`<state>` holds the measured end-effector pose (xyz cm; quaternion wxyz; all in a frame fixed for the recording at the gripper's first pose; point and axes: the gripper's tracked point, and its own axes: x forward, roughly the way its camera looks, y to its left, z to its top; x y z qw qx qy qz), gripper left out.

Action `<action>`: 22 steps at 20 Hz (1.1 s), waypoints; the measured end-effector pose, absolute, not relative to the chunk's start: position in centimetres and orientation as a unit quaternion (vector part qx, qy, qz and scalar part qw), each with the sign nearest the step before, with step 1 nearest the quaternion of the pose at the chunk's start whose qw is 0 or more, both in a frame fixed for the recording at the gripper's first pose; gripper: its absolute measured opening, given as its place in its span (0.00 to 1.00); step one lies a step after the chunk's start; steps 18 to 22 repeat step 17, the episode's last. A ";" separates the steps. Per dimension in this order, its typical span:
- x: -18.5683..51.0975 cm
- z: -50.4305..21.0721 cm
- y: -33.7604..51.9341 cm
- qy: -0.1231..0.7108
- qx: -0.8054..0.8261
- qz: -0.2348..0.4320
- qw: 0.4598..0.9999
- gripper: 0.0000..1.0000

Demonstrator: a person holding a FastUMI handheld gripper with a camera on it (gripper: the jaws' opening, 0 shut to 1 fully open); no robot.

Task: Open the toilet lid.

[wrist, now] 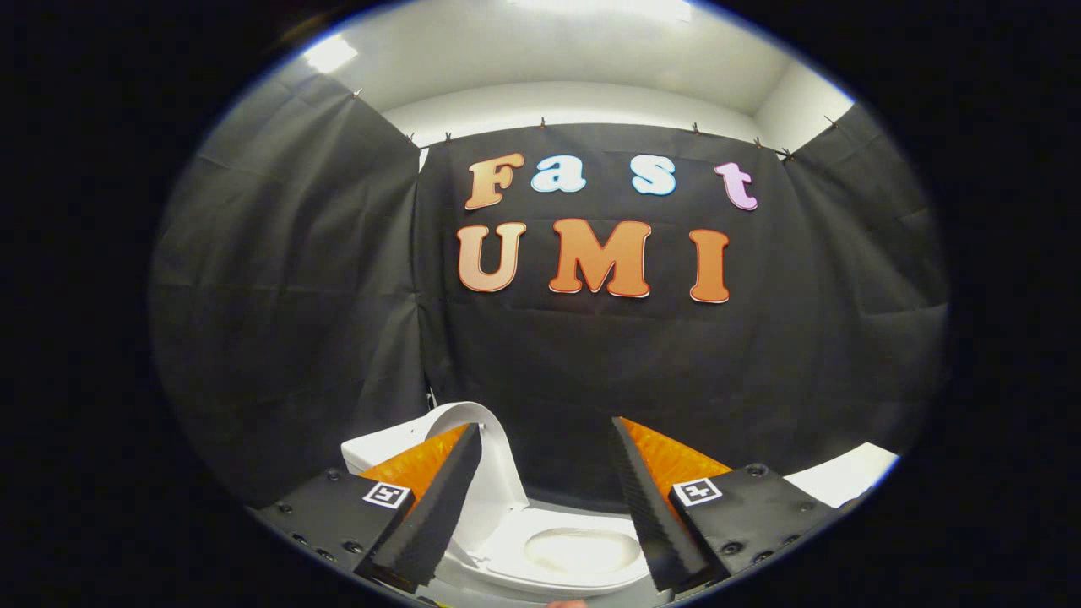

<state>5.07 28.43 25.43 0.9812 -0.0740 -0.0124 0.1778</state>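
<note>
Since the toilet lid [473,422] already stands upright behind the left finger, above the bowl [581,551] between the empty, wide-open jaws, I'd simply withdraw gently without nudging it.

Nothing readable here that can go in the note. Each side of the gripper [547,507] carries a square black-and-white marker, a coded pattern rather than words or numbers. The fingers stand wide apart, gripping nothing. The toilet [540,540] beyond them bears no legible label or brand.
</note>
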 end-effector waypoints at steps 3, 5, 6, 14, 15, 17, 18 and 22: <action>4.2 27.1 23.1 -0.015 -0.060 0.169 0.984 0.97; 4.0 27.8 19.1 -0.023 -0.060 0.150 0.987 0.97; 3.8 28.0 17.3 -0.025 -0.059 0.145 0.987 0.97; 2.7 30.5 5.7 -0.044 -0.027 0.101 0.994 0.99; 2.8 30.8 4.9 -0.045 -0.028 0.095 0.994 0.99; 2.5 31.5 3.7 -0.051 -0.023 0.091 0.994 0.99; 2.5 31.5 3.7 -0.051 -0.023 0.091 0.994 0.99; 2.5 31.5 3.7 -0.051 -0.023 0.091 0.994 0.99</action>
